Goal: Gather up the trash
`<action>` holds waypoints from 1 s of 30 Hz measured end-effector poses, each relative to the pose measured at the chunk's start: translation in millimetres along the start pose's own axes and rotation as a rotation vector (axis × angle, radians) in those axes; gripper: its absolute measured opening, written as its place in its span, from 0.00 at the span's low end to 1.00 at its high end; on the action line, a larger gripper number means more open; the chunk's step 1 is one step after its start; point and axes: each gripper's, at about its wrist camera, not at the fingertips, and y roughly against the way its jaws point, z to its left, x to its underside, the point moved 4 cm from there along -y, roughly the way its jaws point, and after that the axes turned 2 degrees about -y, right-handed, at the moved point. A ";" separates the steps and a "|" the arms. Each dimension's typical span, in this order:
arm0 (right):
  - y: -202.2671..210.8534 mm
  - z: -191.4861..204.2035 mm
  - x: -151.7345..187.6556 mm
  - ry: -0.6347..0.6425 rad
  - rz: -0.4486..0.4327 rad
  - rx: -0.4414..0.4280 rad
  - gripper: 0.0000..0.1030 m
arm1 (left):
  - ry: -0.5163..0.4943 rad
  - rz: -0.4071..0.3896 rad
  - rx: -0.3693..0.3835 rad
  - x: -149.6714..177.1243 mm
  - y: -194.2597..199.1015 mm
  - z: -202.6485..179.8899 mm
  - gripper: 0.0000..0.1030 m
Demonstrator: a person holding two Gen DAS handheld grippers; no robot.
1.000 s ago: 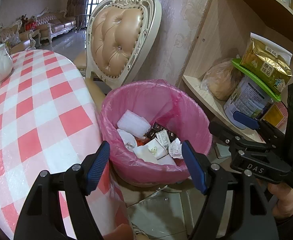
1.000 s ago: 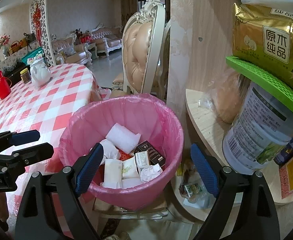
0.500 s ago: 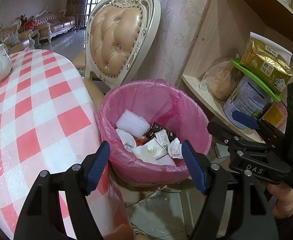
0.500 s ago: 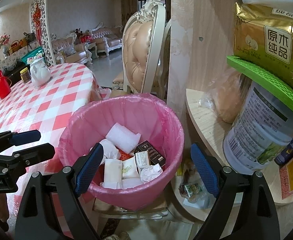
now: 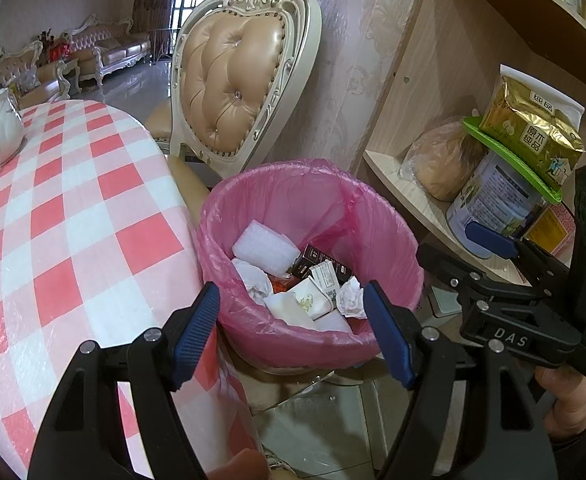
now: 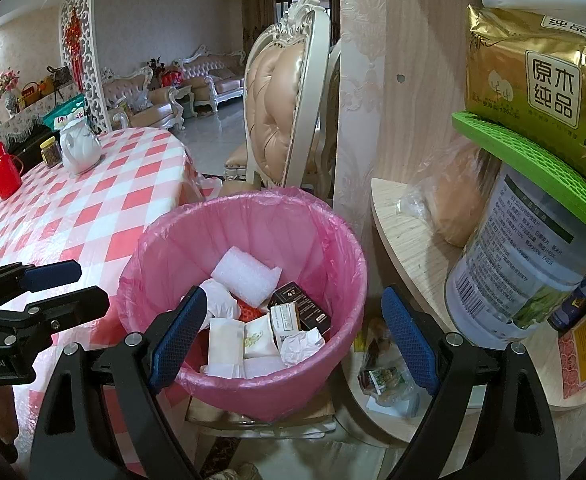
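L gripper (image 5: 291,330): jaws spread, nothing held, hovering at near rim of bin (image 5: 389,216). R gripper (image 6: 293,336): jaws spread, nothing held, also over near rim. Bin has pink liner; inside: white foam block (image 6: 247,276), black box (image 6: 303,306), crumpled paper (image 6: 301,346), cartons. Adjacent items: checked table (image 5: 61,216) touching bin at left, padded chair (image 5: 233,80) behind, wooden shelf (image 6: 409,240) w/ tin (image 6: 517,264) at right.

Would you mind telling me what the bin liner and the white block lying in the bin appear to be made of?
Bin liner: thin pink plastic film, translucent, glossy, wrinkled over the rim. White block: probably foam packing sheet, matte and finely pebbled, softly rounded at the edges.
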 end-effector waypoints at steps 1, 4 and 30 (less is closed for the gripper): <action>-0.2 -0.1 0.1 0.000 0.000 0.000 0.82 | 0.000 0.000 0.000 0.0 0.2 -0.2 0.69; -0.1 -0.3 0.2 0.000 0.002 0.000 0.82 | -0.002 -0.002 0.002 -0.5 0.0 -0.2 0.69; 1.9 1.3 0.5 -0.004 0.000 -0.005 0.82 | -0.009 -0.002 0.005 -0.7 0.5 -3.6 0.70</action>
